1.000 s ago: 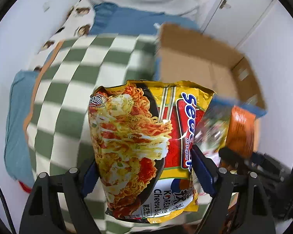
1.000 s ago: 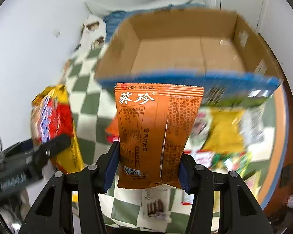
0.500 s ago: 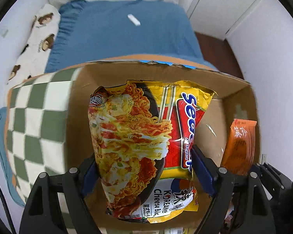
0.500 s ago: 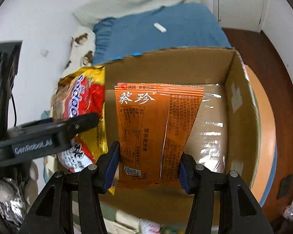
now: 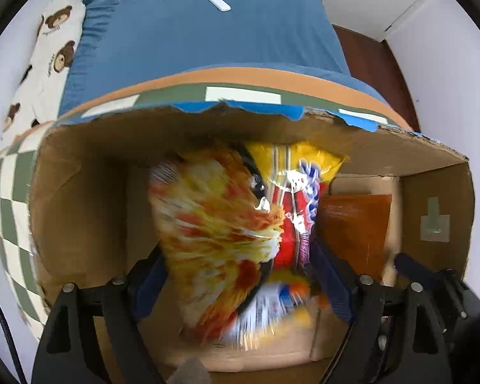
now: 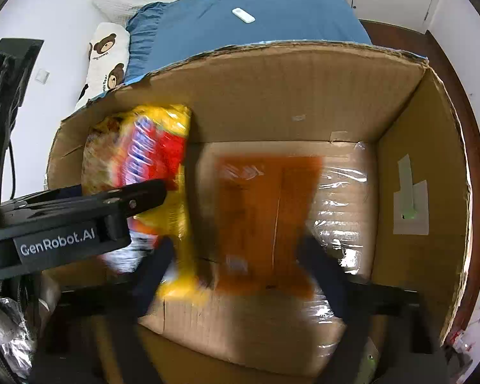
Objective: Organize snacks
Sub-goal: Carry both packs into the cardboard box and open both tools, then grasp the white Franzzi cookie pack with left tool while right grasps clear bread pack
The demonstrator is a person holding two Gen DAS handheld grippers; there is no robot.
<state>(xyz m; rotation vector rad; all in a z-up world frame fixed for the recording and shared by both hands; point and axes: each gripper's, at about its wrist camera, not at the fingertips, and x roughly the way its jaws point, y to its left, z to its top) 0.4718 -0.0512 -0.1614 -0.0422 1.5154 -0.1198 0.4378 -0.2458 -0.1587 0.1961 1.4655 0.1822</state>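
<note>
A yellow and red instant noodle packet (image 5: 227,224) hangs blurred inside the open cardboard box (image 5: 80,192), between the fingers of my left gripper (image 5: 236,272). Its jaws are opening and the pads stand just off the packet's sides. In the right wrist view an orange snack packet (image 6: 265,217), also blurred, is over the box floor (image 6: 336,198) between the widely spread fingers of my right gripper (image 6: 236,249), whose jaws are opening. The noodle packet (image 6: 150,153) and left gripper (image 6: 80,211) show at its left. The orange packet (image 5: 355,224) appears right of the noodles.
The box stands on a green and white checked cloth (image 5: 12,224) on a bed. Behind it lie blue bedding (image 5: 208,41) with a small white remote-like thing (image 5: 218,2) and a bear-print pillow (image 5: 54,32). Foil-wrapped snacks (image 6: 3,336) lie outside the box.
Both grippers carried their packets from over the checked cloth into the box and sank lower. Both jaws have spread, the right one widely, and the two packets now blur as they slip free.
</note>
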